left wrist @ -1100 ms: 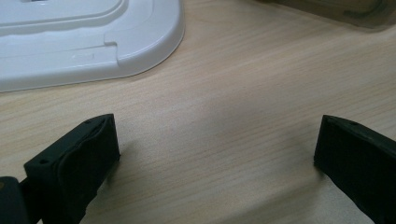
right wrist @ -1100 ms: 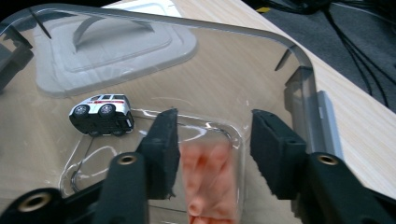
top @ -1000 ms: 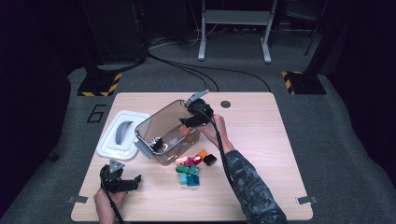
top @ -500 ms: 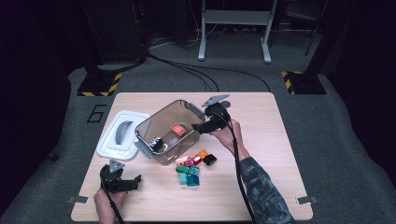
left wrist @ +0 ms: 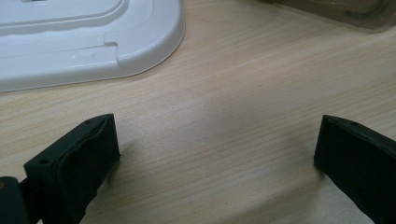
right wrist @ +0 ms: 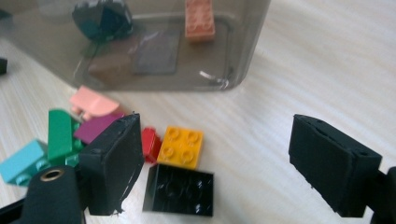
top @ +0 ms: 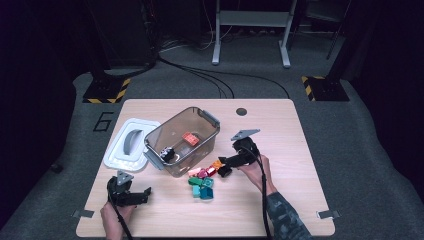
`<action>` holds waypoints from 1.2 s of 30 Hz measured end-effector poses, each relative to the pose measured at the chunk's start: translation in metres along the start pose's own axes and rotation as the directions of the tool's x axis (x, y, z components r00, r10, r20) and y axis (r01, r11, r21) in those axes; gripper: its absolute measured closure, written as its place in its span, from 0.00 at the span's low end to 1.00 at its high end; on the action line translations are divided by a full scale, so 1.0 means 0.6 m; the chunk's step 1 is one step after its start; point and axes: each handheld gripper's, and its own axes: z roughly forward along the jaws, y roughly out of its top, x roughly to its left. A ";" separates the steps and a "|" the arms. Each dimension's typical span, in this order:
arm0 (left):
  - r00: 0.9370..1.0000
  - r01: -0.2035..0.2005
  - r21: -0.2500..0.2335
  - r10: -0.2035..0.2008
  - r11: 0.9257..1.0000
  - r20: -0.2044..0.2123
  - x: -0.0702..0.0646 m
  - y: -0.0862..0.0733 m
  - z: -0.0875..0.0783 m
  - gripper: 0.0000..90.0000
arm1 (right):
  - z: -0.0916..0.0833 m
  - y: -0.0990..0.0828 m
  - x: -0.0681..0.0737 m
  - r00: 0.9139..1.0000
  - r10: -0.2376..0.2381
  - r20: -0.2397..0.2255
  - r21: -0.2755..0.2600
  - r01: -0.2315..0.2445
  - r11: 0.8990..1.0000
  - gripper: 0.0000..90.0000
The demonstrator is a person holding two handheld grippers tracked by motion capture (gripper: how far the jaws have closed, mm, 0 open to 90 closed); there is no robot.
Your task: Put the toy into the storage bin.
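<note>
1. The right gripper (right wrist: 215,163) hangs low over the bricks with its jaws apart and nothing pressed between them; they have just been opening.
2. A black brick (right wrist: 180,190) lies flat, studs up, between the jaws nearer the left one, its long axis running across from jaw to jaw.
3. A yellow brick (right wrist: 181,147) sits just beyond it, touching a red brick (right wrist: 150,143).
4. Farther ahead stands the clear box (right wrist: 154,51) with an orange brick (right wrist: 199,19) inside.
5. The left gripper (left wrist: 215,154) rests released on the pale wooden table (left wrist: 243,93), the white lid (left wrist: 88,42) ahead.
6. Grey carpet (top: 360,140) surrounds the table; the room is dark.
</note>
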 end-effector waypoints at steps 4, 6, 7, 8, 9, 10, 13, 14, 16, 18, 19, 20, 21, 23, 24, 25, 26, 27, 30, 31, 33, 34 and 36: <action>1.000 0.001 -0.001 -0.001 1.000 0.000 0.000 0.000 0.000 0.00 | 0.010 -0.022 0.015 1.000 -0.004 -0.005 0.013 0.004 1.000 0.19; 1.000 0.000 0.000 0.000 1.000 0.000 0.000 0.000 0.000 0.00 | 0.014 -0.033 0.024 1.000 -0.014 -0.002 0.018 0.014 1.000 0.19; 1.000 0.001 -0.001 -0.001 1.000 0.000 0.000 0.000 0.000 0.00 | 0.018 -0.038 0.028 1.000 -0.019 0.000 0.025 0.019 1.000 0.20; 1.000 0.000 0.000 0.000 1.000 0.000 0.000 0.000 0.000 0.00 | 0.020 -0.043 0.033 1.000 -0.023 0.002 0.029 0.023 0.999 0.21; 1.000 0.000 0.000 0.000 1.000 0.000 0.000 0.000 0.000 0.00 | 0.022 -0.047 0.038 0.999 -0.034 0.006 0.032 0.033 0.999 0.23; 1.000 0.000 0.000 0.000 1.000 0.000 0.000 0.000 0.000 0.00 | 0.024 -0.052 0.043 0.999 -0.046 0.015 0.032 0.046 0.998 0.25; 1.000 0.000 0.000 0.000 1.000 0.000 0.000 0.000 0.000 0.00 | 0.027 -0.061 0.056 0.997 -0.072 0.035 0.033 0.071 0.997 0.34; 1.000 0.000 0.000 0.000 1.000 0.000 0.000 0.000 0.000 0.00 | 0.028 -0.064 0.059 0.996 -0.081 0.041 0.036 0.080 0.996 0.37; 1.000 0.000 0.000 0.000 1.000 0.000 0.000 0.000 0.000 0.00 | 0.032 -0.066 0.065 0.993 -0.102 0.062 0.041 0.100 0.994 0.43; 1.000 0.000 0.000 0.000 1.000 0.000 0.000 0.000 0.000 0.00 | 0.033 -0.068 0.071 0.991 -0.116 0.069 0.039 0.113 0.993 0.49; 1.000 0.000 0.000 0.000 1.000 0.000 0.000 0.000 0.000 0.00 | 0.035 -0.068 0.074 0.987 -0.139 0.082 0.044 0.136 0.990 0.51; 1.000 0.000 0.002 0.000 1.000 0.000 0.000 0.000 0.000 0.00 | 0.035 -0.070 0.076 0.984 -0.153 0.088 0.049 0.149 0.988 0.53; 1.000 0.000 0.000 0.000 1.000 0.000 0.000 0.000 0.000 0.00 | 0.036 -0.071 0.078 0.983 -0.160 0.089 0.052 0.156 0.986 0.54; 1.000 0.000 -0.001 0.000 1.000 0.000 0.000 0.000 0.000 0.00 | 0.041 -0.074 0.083 0.978 -0.183 0.103 0.068 0.176 0.982 0.58; 1.000 0.000 -0.001 0.000 1.000 0.000 0.000 0.000 0.000 0.00 | 0.043 -0.075 0.085 0.978 -0.181 0.108 0.076 0.173 0.982 0.59; 1.000 0.000 0.000 0.000 1.000 0.000 0.000 0.000 0.000 0.00 | 0.045 -0.076 0.085 0.975 -0.193 0.109 0.082 0.184 0.979 0.61; 1.000 0.001 -0.001 -0.001 1.000 0.000 0.000 0.000 0.000 0.00 | 0.047 -0.077 0.087 0.973 -0.198 0.120 0.087 0.189 0.978 0.62; 1.000 0.000 0.000 0.000 1.000 0.000 0.000 0.000 0.000 0.00 | 0.047 -0.078 0.088 0.972 -0.203 0.121 0.090 0.193 0.977 0.63; 1.000 0.000 0.000 0.000 1.000 0.000 0.000 0.000 0.000 0.00 | 0.046 -0.077 0.088 0.968 -0.216 0.128 0.094 0.205 0.974 0.64; 1.000 0.001 -0.001 -0.001 1.000 0.000 0.000 0.000 0.000 0.00 | 0.045 -0.076 0.089 0.968 -0.213 0.132 0.093 0.202 0.975 0.65; 1.000 0.000 0.000 0.000 1.000 0.000 0.000 0.000 0.000 0.00 | 0.045 -0.076 0.089 0.964 -0.223 0.142 0.090 0.212 0.973 0.65; 1.000 0.001 -0.001 -0.001 1.000 0.000 0.000 0.000 0.000 0.00 | 0.043 -0.075 0.090 0.965 -0.219 0.144 0.092 0.207 0.974 0.65; 1.000 0.001 0.000 -0.001 1.000 0.000 0.000 0.000 0.000 0.00 | 0.043 -0.075 0.090 0.964 -0.222 0.144 0.095 0.210 0.973 0.65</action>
